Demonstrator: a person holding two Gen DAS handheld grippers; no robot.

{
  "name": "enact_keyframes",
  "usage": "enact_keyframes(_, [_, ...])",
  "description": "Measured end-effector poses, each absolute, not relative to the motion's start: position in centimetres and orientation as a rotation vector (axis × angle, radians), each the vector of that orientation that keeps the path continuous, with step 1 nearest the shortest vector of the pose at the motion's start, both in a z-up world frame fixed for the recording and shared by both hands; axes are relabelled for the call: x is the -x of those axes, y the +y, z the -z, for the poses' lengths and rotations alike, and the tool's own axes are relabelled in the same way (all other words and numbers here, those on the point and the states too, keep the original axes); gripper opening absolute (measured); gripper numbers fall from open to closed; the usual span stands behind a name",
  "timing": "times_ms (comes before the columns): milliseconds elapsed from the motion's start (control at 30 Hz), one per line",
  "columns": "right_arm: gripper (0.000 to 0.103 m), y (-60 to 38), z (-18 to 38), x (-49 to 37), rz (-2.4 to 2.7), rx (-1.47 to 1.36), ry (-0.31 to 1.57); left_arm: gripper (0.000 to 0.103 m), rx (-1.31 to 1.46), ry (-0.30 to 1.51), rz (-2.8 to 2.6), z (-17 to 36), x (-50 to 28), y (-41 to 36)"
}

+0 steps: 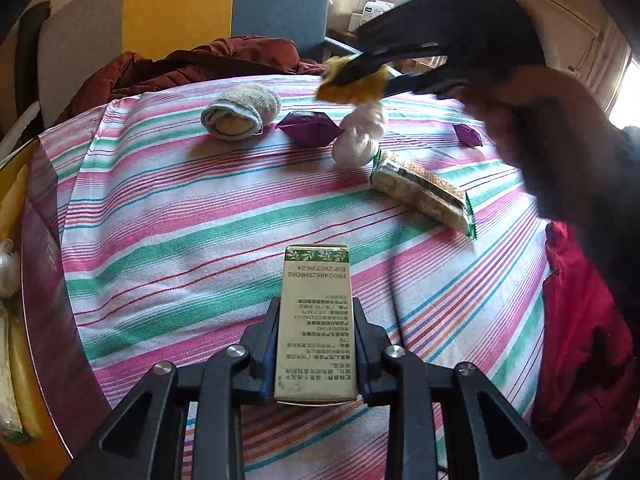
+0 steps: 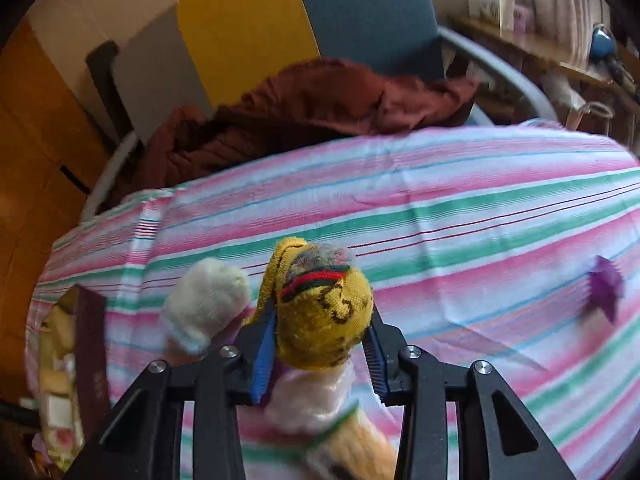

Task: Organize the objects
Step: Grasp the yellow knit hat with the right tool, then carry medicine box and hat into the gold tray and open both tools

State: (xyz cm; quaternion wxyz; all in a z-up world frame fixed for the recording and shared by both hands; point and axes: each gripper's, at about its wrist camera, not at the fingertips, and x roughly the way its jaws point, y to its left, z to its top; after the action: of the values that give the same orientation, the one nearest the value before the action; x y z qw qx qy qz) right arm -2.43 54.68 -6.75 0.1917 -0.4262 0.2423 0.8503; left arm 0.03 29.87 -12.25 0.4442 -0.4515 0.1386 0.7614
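Note:
My left gripper is shut on a cream and green printed box, held just above the striped tablecloth. In the left wrist view my right gripper hangs over the far side of the table, shut on a yellow patterned sock ball. The right wrist view shows that sock ball squeezed between the blue pads. Below it lie a white sock roll and a clear bag bundle. A grey sock roll, two purple paper shapes and a cracker pack rest on the cloth.
A rust-brown jacket lies on the blue and yellow chair behind the table. A dark maroon box with packets stands at the table's left edge. A person's hand and red sleeve fill the right side.

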Motion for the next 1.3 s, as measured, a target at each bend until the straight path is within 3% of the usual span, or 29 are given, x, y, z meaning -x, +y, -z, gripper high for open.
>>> enact_keyframes(200, [0.040, 51.0, 2.1, -3.7, -2.496, 1.039, 0.579, 0.029, 1.135, 0.371, -1.939, 11.0, 0.0, 29.4])
enact_keyframes(400, [0.040, 47.9, 1.6, -7.1, -2.552, 0.987, 0.555, 0.030, 1.027, 0.391, -2.047, 6.8, -0.9, 27.7])
enact_keyframes(533, [0.040, 47.4, 3.1, -8.4, -2.592, 0.998, 0.735, 0.030, 0.996, 0.385, -2.108, 4.7, -1.3, 25.9])
enact_keyframes(900, [0.040, 43.1, 4.2, -9.1, -2.611, 1.058, 0.693, 0.030, 0.972, 0.339, -2.204, 2.8, -1.6, 21.2])
enact_keyframes(1300, [0.040, 35.6, 3.3, -5.6, -2.790, 1.171, 0.617, 0.030, 1.038, 0.137, -2.259, 2.7, 0.4, 13.7])
